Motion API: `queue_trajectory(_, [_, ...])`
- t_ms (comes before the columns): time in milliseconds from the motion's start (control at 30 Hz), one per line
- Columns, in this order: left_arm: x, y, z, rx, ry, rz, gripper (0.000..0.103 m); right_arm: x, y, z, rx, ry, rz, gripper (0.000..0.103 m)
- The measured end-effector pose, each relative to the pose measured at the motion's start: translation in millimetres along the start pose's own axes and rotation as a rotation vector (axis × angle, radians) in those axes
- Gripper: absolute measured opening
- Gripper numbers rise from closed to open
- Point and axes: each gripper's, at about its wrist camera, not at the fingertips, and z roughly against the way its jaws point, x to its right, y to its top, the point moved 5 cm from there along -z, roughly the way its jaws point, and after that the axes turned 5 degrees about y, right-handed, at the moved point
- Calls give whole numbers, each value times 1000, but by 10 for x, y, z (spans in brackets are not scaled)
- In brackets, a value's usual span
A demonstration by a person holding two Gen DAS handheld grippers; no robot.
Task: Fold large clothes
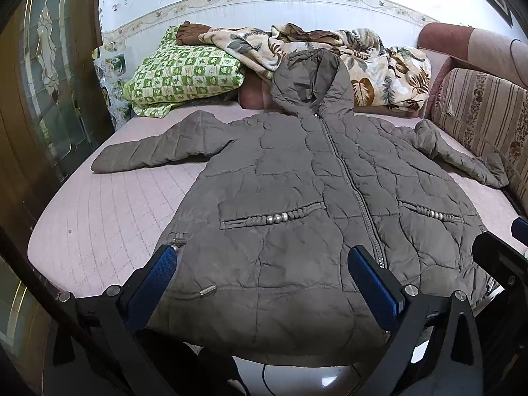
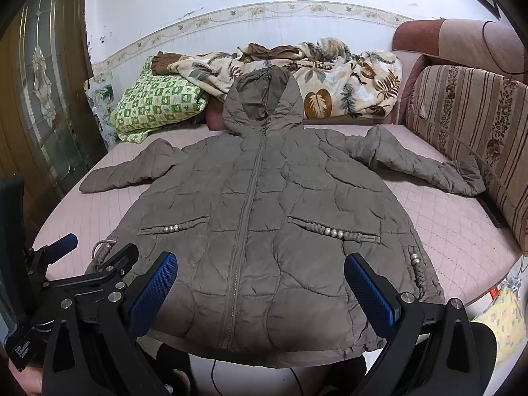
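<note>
On pink quilted bed [image 1: 99, 217], puffy quilted jacket [image 1: 297, 198] w/ hood.

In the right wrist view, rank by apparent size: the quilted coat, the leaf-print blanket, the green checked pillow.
1. quilted coat, largest by far, though nearest the camera.
2. leaf-print blanket.
3. green checked pillow.

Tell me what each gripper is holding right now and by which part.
Nothing is held. The left gripper and the right gripper are both open, poised over the hem end of the grey jacket laid flat on the bed.
</note>
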Motion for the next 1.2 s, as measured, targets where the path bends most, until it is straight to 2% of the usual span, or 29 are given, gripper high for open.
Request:
queue_trajectory(233, [-10, -15, -10, -6, 0, 0, 103, 45, -97, -61, -3, 5, 9, 103])
queue_trajectory(267, [-6, -12, -10, -7, 2, -1, 103, 74, -193, -53, 0, 6, 13, 103])
queue_trajectory(533, [12, -14, 25, 0, 11, -11, 103, 41, -217, -55, 5, 4, 14, 103])
queue_trajectory(967, [80, 38, 312, 53, 25, -45, 103, 115, -391, 109, 48, 20, 2, 103])
queue_trajectory(1200, [167, 92, 391, 95, 2, -79, 103, 160, -363, 227, 83, 2, -17, 103])
